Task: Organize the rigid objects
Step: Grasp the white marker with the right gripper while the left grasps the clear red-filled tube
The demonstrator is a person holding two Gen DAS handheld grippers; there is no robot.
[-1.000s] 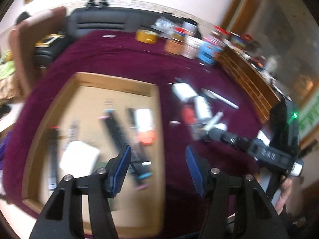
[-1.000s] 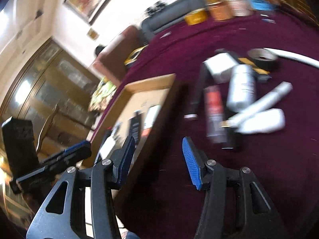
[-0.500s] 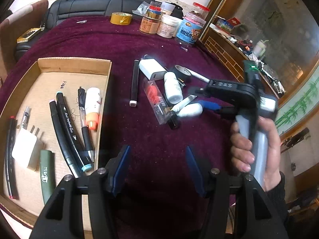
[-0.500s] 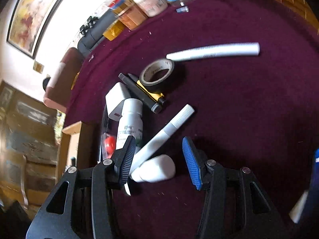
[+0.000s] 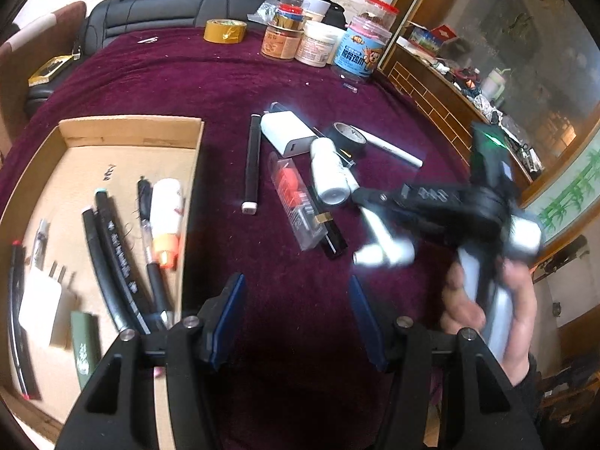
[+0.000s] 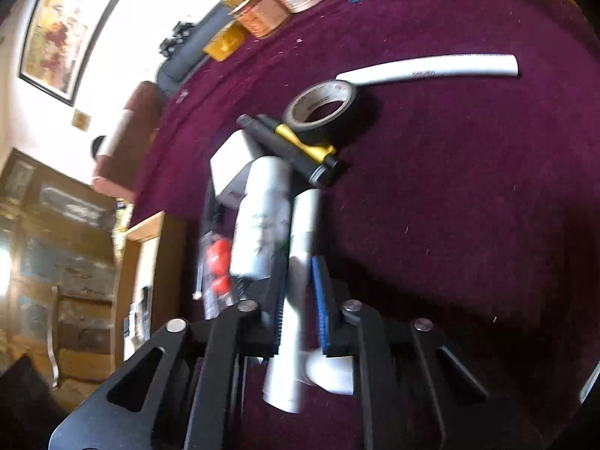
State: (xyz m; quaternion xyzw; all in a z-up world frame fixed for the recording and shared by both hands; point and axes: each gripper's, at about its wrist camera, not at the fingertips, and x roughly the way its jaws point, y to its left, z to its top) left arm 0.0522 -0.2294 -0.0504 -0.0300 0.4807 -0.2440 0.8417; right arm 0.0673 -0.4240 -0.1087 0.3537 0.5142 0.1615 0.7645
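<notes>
Your right gripper (image 6: 298,300) is clamped tight on a white marker (image 6: 300,247), at the near edge of the pile on the purple cloth (image 6: 450,187), just right of a white bottle (image 6: 262,221). Your left gripper (image 5: 296,318) stands wide apart with nothing between its pads, hovering over bare cloth just right of the cardboard tray (image 5: 131,127), which holds pens (image 5: 112,247).

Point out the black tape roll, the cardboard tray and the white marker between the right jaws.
black tape roll (image 6: 322,112): right wrist view, its outer wall.
cardboard tray (image 5: 131,129): left wrist view, its far wall.
white marker (image 6: 303,225): right wrist view, barrel ahead of the jaws.
</notes>
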